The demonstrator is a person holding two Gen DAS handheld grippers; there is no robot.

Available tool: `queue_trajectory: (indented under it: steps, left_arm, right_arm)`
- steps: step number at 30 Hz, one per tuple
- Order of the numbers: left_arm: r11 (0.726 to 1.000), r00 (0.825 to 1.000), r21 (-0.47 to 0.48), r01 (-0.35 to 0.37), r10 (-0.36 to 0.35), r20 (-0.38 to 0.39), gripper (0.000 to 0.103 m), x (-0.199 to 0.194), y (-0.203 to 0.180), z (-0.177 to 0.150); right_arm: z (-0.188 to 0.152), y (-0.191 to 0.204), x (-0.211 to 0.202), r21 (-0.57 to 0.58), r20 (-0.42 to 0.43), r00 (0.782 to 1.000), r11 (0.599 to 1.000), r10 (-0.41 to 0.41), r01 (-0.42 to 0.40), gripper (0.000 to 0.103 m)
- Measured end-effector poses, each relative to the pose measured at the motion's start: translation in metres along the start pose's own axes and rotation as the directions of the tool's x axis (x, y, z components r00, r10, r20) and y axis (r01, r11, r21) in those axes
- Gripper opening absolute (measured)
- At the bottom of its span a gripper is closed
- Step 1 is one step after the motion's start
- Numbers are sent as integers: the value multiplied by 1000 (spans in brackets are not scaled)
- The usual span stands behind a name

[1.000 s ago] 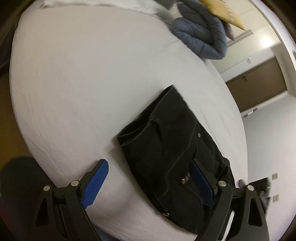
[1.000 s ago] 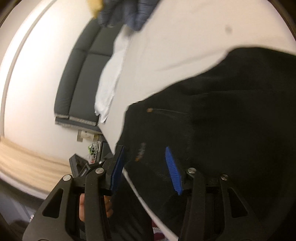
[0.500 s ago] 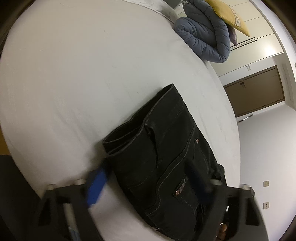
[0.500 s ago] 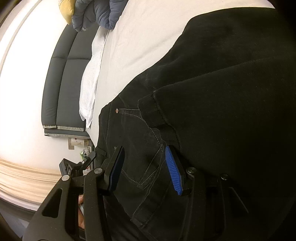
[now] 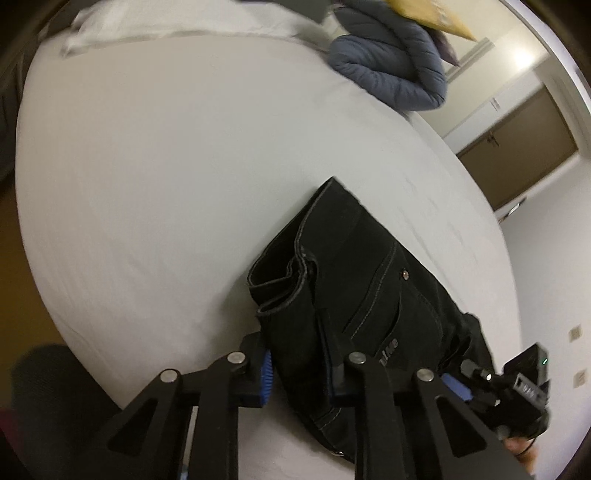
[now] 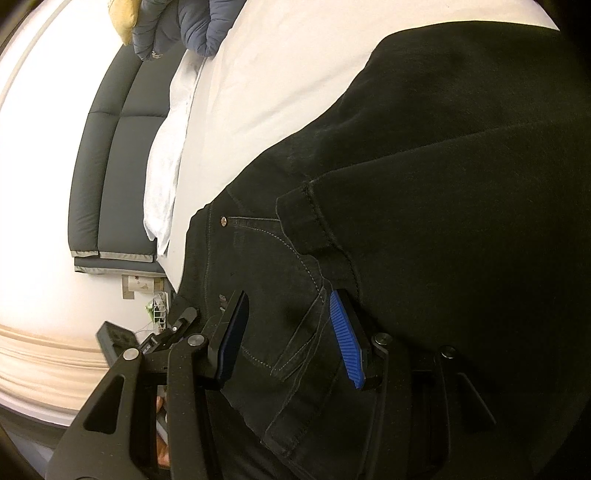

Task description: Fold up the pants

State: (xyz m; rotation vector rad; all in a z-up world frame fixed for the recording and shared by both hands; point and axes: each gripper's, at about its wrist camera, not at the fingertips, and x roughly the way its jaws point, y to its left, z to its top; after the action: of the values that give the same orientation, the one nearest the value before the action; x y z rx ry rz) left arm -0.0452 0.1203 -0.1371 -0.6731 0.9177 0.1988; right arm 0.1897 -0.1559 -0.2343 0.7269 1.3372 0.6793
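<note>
Nearest us, our left hand-held gripper [image 5: 295, 365] has its jaws closed narrow around the near edge of the black jeans [image 5: 354, 295], and our right hand-held gripper [image 6: 291, 332] stands wide, straddling the pocket seam without pinching it. The jeans lie already folded into a compact bundle near the bed's [image 5: 147, 166] front edge. The denim looks thick, soft yet weighty, so we judge stacked hems and the waistband the firmest holds. Beyond lie a blue-grey puffer jacket [image 5: 391, 70] and white pillow [image 5: 166, 26].
</note>
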Motion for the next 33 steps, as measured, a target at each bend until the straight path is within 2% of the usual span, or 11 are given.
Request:
queue_trajectory:
  steps: [5,18,33]
  left_arm:
    - [998,999,54,-23,22,28,19,-7,-12,0]
    - [994,998,102,-47,41,54,18,-12,-24,1]
    - [993,996,114,3,-13,84,17,-28,-41,4]
  right_arm:
    - [0,1,0,-7,6,1000,1000,-12,12,45]
    - [-2,3,0,-25,8,1000,999,-27,27,45]
    - [-5,5,0,-39,10,999,999,-30,30,44]
